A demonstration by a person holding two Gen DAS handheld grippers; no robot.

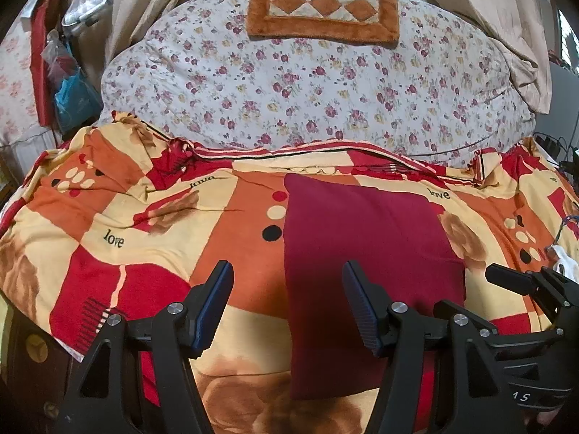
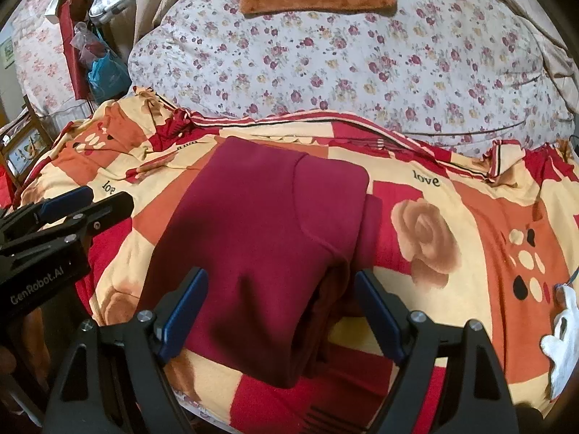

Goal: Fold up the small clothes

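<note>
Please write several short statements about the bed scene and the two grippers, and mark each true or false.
1. The maroon garment lies folded on the patterned bedspread. True.
2. The left gripper clamps the garment. False: its fingers stand apart, holding nothing.
3. The right gripper is open. True.
4. The checkered mat lies on the garment. False: it lies on the floral quilt beyond.
5. A white item lies at the bedspread's right edge. True.
</note>
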